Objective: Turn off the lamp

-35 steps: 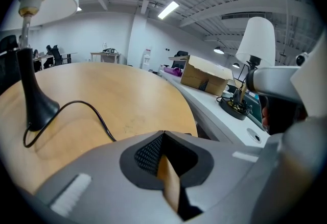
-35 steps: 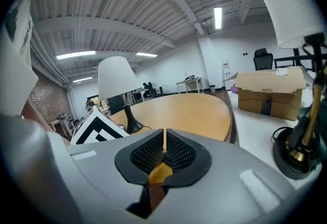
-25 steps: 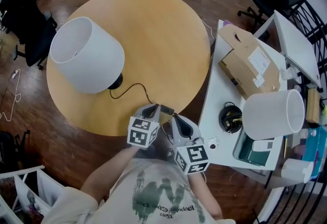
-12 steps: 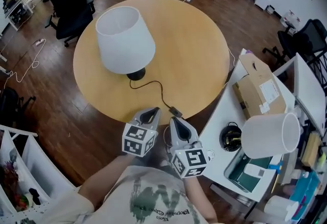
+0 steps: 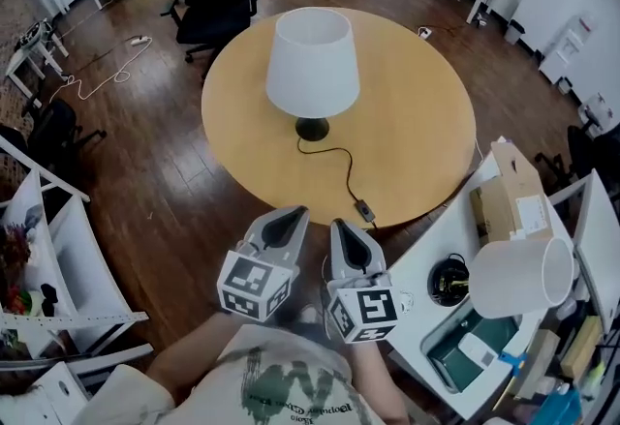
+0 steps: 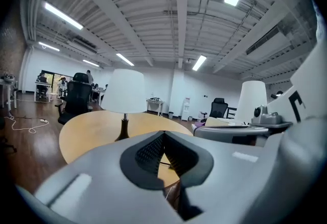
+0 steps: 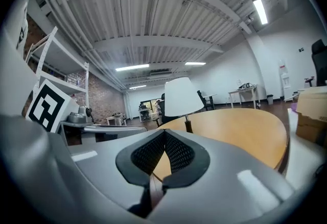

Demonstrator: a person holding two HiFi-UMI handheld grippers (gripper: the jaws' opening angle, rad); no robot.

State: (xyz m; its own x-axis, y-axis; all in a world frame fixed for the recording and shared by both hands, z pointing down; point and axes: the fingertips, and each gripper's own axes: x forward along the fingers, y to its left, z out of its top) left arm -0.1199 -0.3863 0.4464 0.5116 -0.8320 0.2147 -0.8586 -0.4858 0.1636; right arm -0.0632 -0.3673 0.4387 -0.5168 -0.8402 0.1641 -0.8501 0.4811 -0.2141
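Change: both grippers, earlier at the cord switch (image 5: 365,211), now drawn back clear of the counter (image 5: 426,113).
Left gripper (image 5: 291,215): jaws closed tip to tip, empty; just off the counter's near edge.
Right gripper (image 5: 341,225): jaws closed, empty; just off the same edge.
Cord switch: on the counter's near edge, apart from both grippers.
Lamp (image 5: 312,65): upright near the counter's middle, white shade.

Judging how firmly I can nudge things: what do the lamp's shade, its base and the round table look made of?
Shade: white and matte with no sheen, probably fabric or paper.
Base: dark, metal or plastic; too small to tell.
Round table: light wood or wood-look laminate, with a smooth, even satin top.
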